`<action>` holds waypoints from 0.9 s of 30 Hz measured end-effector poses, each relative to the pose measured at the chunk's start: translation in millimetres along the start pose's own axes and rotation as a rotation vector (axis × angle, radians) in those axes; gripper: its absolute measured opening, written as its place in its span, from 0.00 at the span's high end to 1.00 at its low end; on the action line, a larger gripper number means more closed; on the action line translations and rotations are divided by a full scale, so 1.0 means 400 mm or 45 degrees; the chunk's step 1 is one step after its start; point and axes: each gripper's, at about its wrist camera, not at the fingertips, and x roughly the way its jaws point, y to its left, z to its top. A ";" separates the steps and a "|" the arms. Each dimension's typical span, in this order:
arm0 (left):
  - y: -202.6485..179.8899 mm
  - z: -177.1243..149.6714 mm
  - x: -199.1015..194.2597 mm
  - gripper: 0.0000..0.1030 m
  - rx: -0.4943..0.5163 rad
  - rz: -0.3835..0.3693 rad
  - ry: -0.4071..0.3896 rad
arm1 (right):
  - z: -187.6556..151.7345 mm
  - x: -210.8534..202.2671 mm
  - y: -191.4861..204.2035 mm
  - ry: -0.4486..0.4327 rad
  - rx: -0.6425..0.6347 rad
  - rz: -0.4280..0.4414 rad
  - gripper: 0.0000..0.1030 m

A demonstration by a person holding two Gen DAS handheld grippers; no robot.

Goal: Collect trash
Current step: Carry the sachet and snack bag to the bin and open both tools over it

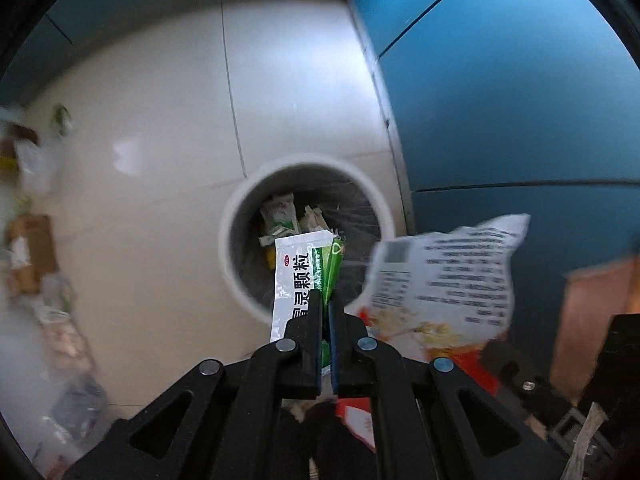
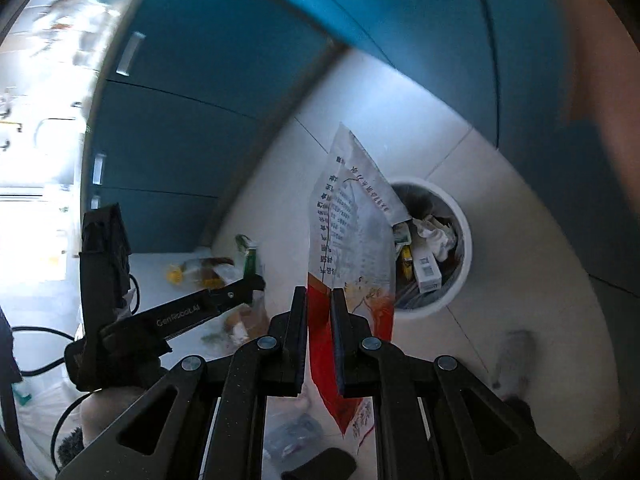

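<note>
Left wrist view: left gripper (image 1: 327,300) is clamped on a white-and-green sachet (image 1: 296,276) above the round white trash bin (image 1: 240,280). Right gripper (image 2: 319,300) pinches a red-and-white printed snack bag (image 2: 352,232) near the bin's left. Step: carrying. Next, centre both over the opening and release.

- The floor (image 1: 168,128) is pale glossy tile with thin dark seams, meeting teal cabinet fronts (image 1: 500,100) to the right of the left claw (image 1: 326,300).
- A white round bin (image 1: 230,248) stands on the floor just ahead of and below the left claw, close to the cabinets; wrappers lie inside it.
- Blurred litter (image 1: 32,256), with a brown cardboard piece, lies on the floor far left of that claw.
- More scattered scraps (image 2: 208,272) lie on the floor left of the right claw (image 2: 319,300).
</note>
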 end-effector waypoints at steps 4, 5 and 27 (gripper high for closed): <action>0.055 0.046 0.176 0.98 -0.053 -0.041 0.084 | 0.061 0.254 -0.133 0.090 0.061 0.004 0.90; 0.064 0.056 0.216 0.97 -0.048 -0.037 0.102 | 0.076 0.308 -0.168 0.102 0.086 -0.012 0.90; 0.106 0.041 0.238 0.00 -0.010 0.211 0.018 | 0.179 0.511 -0.220 0.166 -0.102 -0.390 0.36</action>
